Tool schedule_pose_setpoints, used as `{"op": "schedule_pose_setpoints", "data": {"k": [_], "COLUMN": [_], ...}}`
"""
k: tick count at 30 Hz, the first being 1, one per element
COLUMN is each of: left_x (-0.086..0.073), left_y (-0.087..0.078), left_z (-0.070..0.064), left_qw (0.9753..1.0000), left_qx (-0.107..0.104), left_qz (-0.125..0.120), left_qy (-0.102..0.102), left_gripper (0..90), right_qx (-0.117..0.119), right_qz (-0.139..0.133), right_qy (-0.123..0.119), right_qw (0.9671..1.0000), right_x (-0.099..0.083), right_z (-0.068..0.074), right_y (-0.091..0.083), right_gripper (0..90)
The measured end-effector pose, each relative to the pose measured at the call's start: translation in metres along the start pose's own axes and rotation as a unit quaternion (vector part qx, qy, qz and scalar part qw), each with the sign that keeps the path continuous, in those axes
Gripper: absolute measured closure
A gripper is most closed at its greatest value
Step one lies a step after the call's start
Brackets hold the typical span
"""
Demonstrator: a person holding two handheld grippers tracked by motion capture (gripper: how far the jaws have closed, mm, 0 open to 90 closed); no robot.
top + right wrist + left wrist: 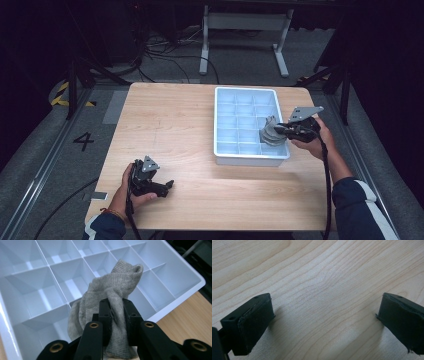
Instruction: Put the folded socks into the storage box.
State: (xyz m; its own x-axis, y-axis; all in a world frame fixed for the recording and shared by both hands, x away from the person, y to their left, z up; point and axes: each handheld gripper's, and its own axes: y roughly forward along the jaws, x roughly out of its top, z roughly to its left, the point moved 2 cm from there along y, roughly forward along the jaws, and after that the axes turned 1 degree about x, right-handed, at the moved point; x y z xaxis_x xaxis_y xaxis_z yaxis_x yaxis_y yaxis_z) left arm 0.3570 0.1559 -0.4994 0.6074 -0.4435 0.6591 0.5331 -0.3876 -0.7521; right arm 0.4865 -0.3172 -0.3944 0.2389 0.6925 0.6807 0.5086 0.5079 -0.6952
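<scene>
**Grey sock held over compartment tray**

Wooden table (175, 130): pale top, seen whole from the high view, with dark floor and cables beyond it.

Tray (220, 150): white, divided into square compartments, set on the table's right half. Its dividers are shown close in the right gripper view.

Grey sock (112, 290): bunched, pinched between the jaws of the right gripper (117, 311), and held above compartments near the tray's right edge. Its knit texture is told from the right gripper view; in the high view it is a small grey bundle (270, 131).

Left gripper (323, 320): jaws spread wide, nothing between them, over bare wood. It is placed by the high view (167, 186) near the table's front left corner, well apart from the tray.
</scene>
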Motion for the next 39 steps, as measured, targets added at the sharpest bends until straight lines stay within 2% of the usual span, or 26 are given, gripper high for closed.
{"op": "schedule_pose_setpoints", "data": {"k": [3,8,14,23,25,26,29,33,34,39], "left_x": [0.0,0.0,0.0,0.0,0.0,0.0,0.0,0.0,0.0,0.0], "left_y": [0.0,0.0,0.0,0.0,0.0,0.0,0.0,0.0,0.0,0.0], "left_z": [0.0,0.0,0.0,0.0,0.0,0.0,0.0,0.0,0.0,0.0], "left_qw": [1.0,1.0,1.0,1.0,1.0,1.0,1.0,1.0,1.0,1.0], "left_qx": [0.0,0.0,0.0,0.0,0.0,0.0,0.0,0.0,0.0,0.0], "left_qz": [0.0,0.0,0.0,0.0,0.0,0.0,0.0,0.0,0.0,0.0], "left_qy": [0.0,0.0,0.0,0.0,0.0,0.0,0.0,0.0,0.0,0.0], "left_gripper": [0.5,0.5,0.5,0.4,0.4,0.4,0.5,0.4,0.4,0.4], "right_qx": [0.002,0.013,0.028,0.051,0.061,0.06,0.055,0.069,0.072,0.075], "right_qz": [0.031,0.058,0.098,0.136,0.149,0.158,0.168,0.184,0.193,0.203], "right_qy": [-0.013,-0.031,-0.063,-0.058,-0.06,-0.063,-0.068,-0.068,-0.071,-0.07], "right_qw": [0.9994,0.9978,0.9929,0.9877,0.9851,0.9836,0.982,0.9781,0.976,0.9737], "right_x": [-0.001,0.002,0.005,0.007,0.006,0.005,0.006,0.004,0.003,0.005], "right_z": [0.001,0.003,0.01,0.008,0.008,0.009,0.011,0.012,0.012,0.011], "right_y": [0.008,0.015,0.025,0.038,0.042,0.045,0.048,0.053,0.056,0.058], "right_gripper": [79.9,79.9,79.8,79.7,79.6,79.5,79.4,79.3,79.3,78.5]}}
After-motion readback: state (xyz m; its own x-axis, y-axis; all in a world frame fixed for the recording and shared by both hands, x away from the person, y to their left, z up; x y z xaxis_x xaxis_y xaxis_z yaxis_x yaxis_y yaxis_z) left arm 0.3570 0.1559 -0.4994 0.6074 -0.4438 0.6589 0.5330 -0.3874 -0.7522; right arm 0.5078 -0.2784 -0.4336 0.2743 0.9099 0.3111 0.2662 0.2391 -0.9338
